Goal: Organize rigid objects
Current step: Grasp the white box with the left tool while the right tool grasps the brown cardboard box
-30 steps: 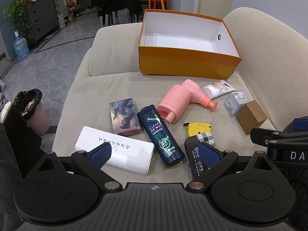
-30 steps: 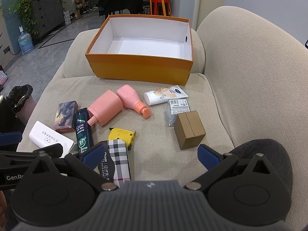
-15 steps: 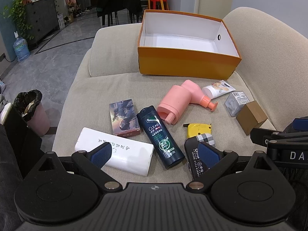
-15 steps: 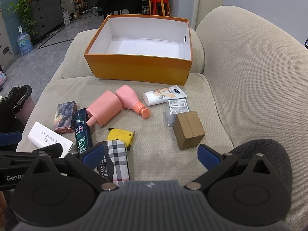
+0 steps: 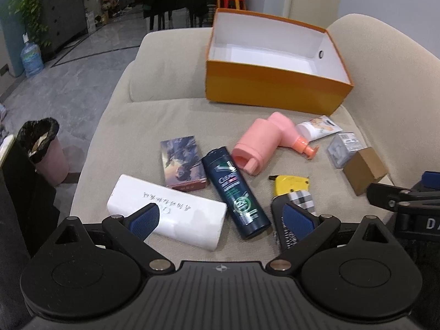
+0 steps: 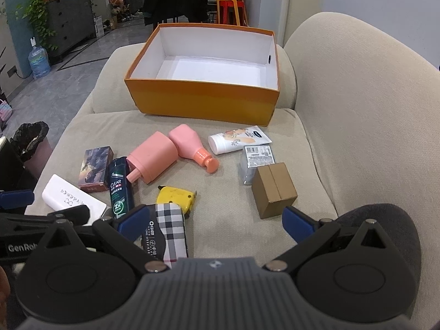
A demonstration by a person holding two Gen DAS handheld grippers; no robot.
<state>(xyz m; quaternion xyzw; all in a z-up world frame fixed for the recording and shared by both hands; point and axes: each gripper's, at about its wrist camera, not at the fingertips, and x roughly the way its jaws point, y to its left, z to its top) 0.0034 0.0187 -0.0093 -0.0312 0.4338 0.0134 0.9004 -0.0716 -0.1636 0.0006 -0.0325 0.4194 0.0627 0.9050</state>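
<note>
An empty orange box stands at the back of the beige sofa seat. In front of it lie two pink bottles, a dark shampoo bottle, a white block, a picture box, a yellow tape measure, a plaid case, a white tube, a clear packet and a brown carton. My left gripper is open above the shampoo bottle's foot. My right gripper is open and empty, near the plaid case.
The sofa back rises on the right. A bin with a black liner stands on the grey floor at the left. A dark cabinet with plants and chairs are far behind.
Both grippers have moved forward a little toward the objects. The objects have not moved and both grippers stay open.
</note>
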